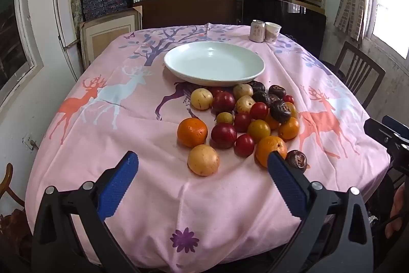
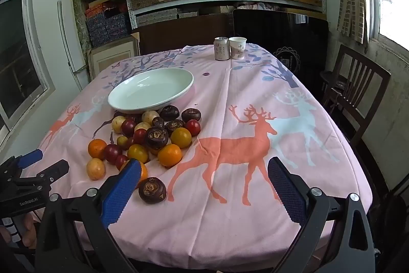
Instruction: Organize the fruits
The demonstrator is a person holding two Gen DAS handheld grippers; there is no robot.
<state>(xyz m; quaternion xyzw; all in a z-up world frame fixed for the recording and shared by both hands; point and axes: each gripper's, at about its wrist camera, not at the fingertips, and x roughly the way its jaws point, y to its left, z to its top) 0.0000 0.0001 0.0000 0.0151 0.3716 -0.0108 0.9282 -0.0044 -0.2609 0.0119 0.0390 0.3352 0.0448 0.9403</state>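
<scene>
Both tongs hang over the near edge of the table, tilted down, their blue ribbed pads spread wide with nothing between them.

The left gripper point(image 1: 203, 172) is the nearer one, I'd say. The pale yellow round fruit with a matte, speckled skin point(image 1: 203, 160) lies just ahead of it, almost midway between its pads. A glossy, dimpled orange mandarin point(image 1: 268, 149) sits just beyond its right-hand pad.

The right gripper point(image 2: 204, 177) faces mostly bare pink cotton tablecloth printed with deer point(image 2: 230, 209). The heap lies ahead and off to its left. Only the dark brown wrinkled fruit with a crusty crown point(image 2: 152, 189) lies just beside its left-hand pad.

The fruits are all near-spheres, so no long axis dictates how the jaws should turn. Smooth red plum-like ones point(image 1: 224, 135) crowd the middle of the pile.

Beyond the pile, touching its far edge, the shallow white glazed ceramic plate point(image 1: 179, 68) sits empty, the likely destination.
</scene>
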